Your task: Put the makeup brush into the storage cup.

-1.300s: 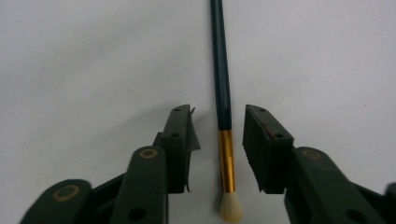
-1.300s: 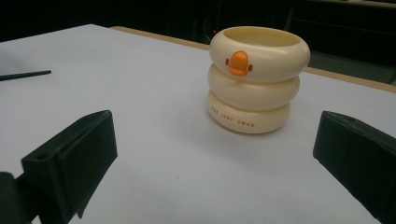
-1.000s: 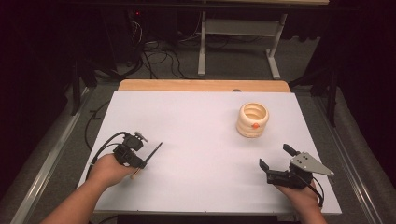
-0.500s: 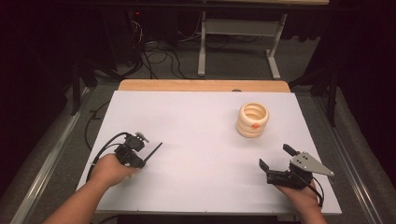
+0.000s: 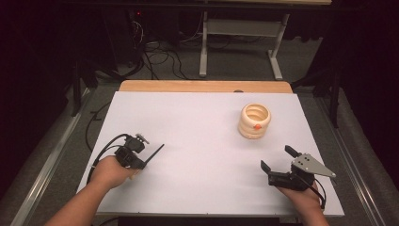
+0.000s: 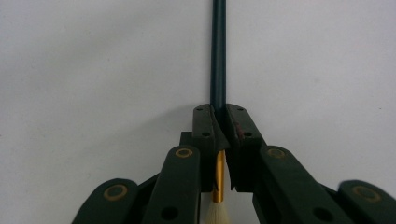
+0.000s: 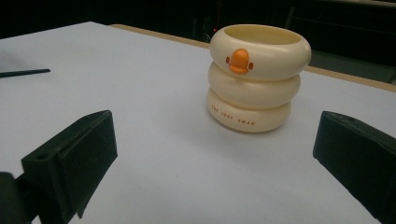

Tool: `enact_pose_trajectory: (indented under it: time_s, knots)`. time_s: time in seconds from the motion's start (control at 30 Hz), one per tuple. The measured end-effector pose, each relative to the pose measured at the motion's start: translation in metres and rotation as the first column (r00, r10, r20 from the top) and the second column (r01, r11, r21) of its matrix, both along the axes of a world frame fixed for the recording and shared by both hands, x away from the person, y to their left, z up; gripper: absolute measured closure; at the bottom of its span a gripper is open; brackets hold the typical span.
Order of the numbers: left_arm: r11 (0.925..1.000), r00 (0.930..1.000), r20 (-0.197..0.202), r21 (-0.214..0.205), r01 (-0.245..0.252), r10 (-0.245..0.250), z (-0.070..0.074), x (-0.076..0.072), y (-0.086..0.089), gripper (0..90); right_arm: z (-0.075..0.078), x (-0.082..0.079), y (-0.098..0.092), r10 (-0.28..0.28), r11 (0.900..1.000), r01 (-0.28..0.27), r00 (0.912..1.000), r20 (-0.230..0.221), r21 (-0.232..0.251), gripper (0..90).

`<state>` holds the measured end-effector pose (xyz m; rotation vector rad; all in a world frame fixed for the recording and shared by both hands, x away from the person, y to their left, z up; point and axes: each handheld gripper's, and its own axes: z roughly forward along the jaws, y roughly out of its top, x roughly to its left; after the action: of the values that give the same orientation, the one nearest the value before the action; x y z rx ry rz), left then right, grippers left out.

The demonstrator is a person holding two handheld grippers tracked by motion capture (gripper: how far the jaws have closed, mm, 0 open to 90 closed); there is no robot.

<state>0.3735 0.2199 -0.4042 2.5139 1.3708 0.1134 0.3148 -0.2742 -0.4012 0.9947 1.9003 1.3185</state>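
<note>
— nothing much has moved since a second ago: both hands sit where they were, and the cup hasn't shifted.

— what about the left tongs (image 5: pixel 149 157)?

— resting low on the near left of the white surface (image 5: pixel 197 141), held by the left hand (image 5: pixel 109 170). in the left gripper view the jaws are pressed together on a paintbrush (image 6: pixel 218 65): dark handle running straight ahead past the tips, gold ferrule and pale bristles back between the jaws. from above, the handle pokes out toward the middle of the surface.

— and the right tongs (image 5: pixel 278 159)?

— near right corner, in the right hand (image 5: pixel 301 195), jaws spread wide with nothing between them. same spread as before.

— farther out?

— the cream cup (image 5: pixel 254 121), shaped like three stacked rings with a small orange duck bill on the top ring, stands upright on the far right part of the surface, well apart from both tongs. the right gripper view looks straight at it between the open jaws, with the brush handle tip far off at the left edge.
</note>
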Motion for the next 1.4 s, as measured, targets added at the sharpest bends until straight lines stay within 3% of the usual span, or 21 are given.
enact_pose_trajectory:
  time_s: [0.37,0.47,0.6,0.73,0.93,1.1,1.4]
  knots:
    - [0.9998,0.9998,0.017,-0.012,0.014,-0.014,-0.001,-0.002,0.003,83.3,0.0,0.0,0.001,-0.003,1.0,0.003,1.0,-0.002,-0.002,0.8]
    - [0.9991,0.9997,0.025,-0.042,-0.001,0.002,-0.002,-0.003,0.006,83.4,0.0,0.0,0.001,0.0,1.0,0.0,1.0,0.001,-0.006,0.8]
    - [0.9997,0.9991,0.042,-0.021,0.01,-0.009,-0.001,-0.005,0.003,83.4,0.0,0.0,0.0,-0.001,1.0,0.001,1.0,0.003,-0.008,0.9]
    - [0.9989,0.9994,0.035,-0.046,0.009,-0.008,0.003,-0.006,0.005,83.4,0.001,0.0,-0.001,-0.003,1.0,0.004,1.0,0.007,-0.008,0.9]
    - [0.9974,0.997,0.056,-0.046,0.056,-0.054,0.024,-0.01,-0.001,83.4,0.001,0.0,-0.001,-0.003,1.0,0.003,1.0,0.006,-0.008,0.8]
    - [0.9935,0.9935,0.056,-0.051,0.102,-0.099,0.036,-0.011,-0.01,83.4,0.001,0.0,-0.001,-0.004,1.0,0.004,1.0,0.009,-0.002,0.8]
    - [0.9885,0.9882,0.069,-0.055,0.141,-0.137,0.051,-0.012,-0.021,83.4,0.001,0.0,-0.001,0.0,1.0,0.0,1.0,0.008,-0.004,0.8]
